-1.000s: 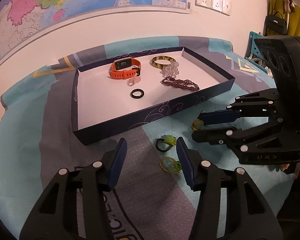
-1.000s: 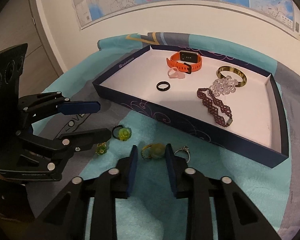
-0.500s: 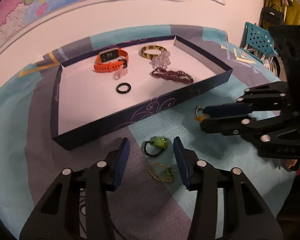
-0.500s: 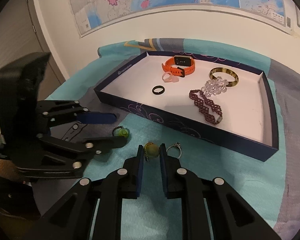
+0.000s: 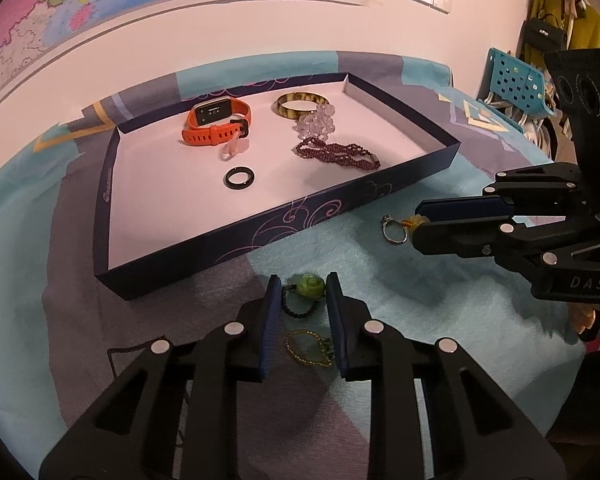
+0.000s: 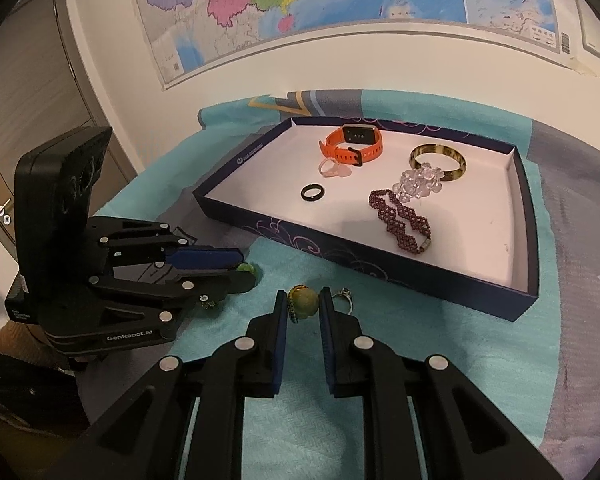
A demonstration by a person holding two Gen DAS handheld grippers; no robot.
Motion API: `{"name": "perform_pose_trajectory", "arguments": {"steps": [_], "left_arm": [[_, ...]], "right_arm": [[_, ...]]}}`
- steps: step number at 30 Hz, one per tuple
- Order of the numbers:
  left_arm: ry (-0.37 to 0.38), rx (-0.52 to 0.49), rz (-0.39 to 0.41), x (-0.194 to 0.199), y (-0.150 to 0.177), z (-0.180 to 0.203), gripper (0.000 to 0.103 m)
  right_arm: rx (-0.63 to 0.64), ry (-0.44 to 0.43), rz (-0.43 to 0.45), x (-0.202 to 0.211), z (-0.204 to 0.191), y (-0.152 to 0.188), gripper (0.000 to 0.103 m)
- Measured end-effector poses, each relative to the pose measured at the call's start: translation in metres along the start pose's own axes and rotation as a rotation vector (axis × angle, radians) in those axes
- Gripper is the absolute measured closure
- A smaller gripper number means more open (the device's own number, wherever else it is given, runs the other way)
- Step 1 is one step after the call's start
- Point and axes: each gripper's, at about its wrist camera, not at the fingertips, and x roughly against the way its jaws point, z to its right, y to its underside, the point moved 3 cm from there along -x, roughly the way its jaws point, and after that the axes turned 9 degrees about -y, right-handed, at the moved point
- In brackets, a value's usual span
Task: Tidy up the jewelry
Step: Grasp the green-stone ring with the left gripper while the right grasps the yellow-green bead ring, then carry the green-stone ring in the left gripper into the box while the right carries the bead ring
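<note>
A dark blue tray [image 5: 260,236] [image 6: 380,276] on the patterned cloth holds an orange watch [image 5: 216,120], a black ring [image 5: 240,178], a pale pink ring, a horn bangle [image 5: 302,104], clear beads and a maroon bracelet [image 5: 336,154]. My left gripper [image 5: 302,292] has its fingers close around a green-stone ring [image 5: 310,286] on a black cord; a gold chain ring [image 5: 308,346] lies under it. My right gripper [image 6: 303,308] is shut on a yellow-stone ring [image 6: 306,302], also seen in the left wrist view [image 5: 414,222]. A silver ring [image 6: 344,298] [image 5: 394,232] lies beside it.
A wall with a map stands right behind the table. A grey door [image 6: 32,92] is at the left in the right wrist view. A blue basket [image 5: 516,84] and hanging clothes are at the far right in the left wrist view.
Both grippers have moved forward and narrowed. The right one closed onto the yellow-stone ring. The left one came around the green-stone ring.
</note>
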Motion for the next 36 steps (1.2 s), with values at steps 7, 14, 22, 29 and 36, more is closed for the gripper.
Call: {"name": "perform_pose_trajectory", "arguments": {"steps": [7,14,22,29,36], "left_arm": [[0.01,0.022,0.041,0.016,-0.004,-0.003,0.08],[0.017,0.045,0.078,0.03,-0.013,-0.006,0.08],[0.025,0.058,0.107,0.037,-0.02,-0.008,0.08],[0.021,0.069,0.123,0.04,-0.027,-0.01,0.08],[0.019,0.079,0.134,0.041,-0.032,-0.013,0.08]], "right_arm": [[-0.006,0.004,0.02,0.007,0.003,-0.002,0.089],[-0.009,0.008,0.035,0.012,0.004,-0.005,0.089],[-0.011,0.004,0.055,0.017,0.005,-0.011,0.089],[-0.015,-0.003,0.07,0.018,0.007,-0.018,0.089],[-0.005,0.002,0.077,0.02,0.007,-0.024,0.089]]}}
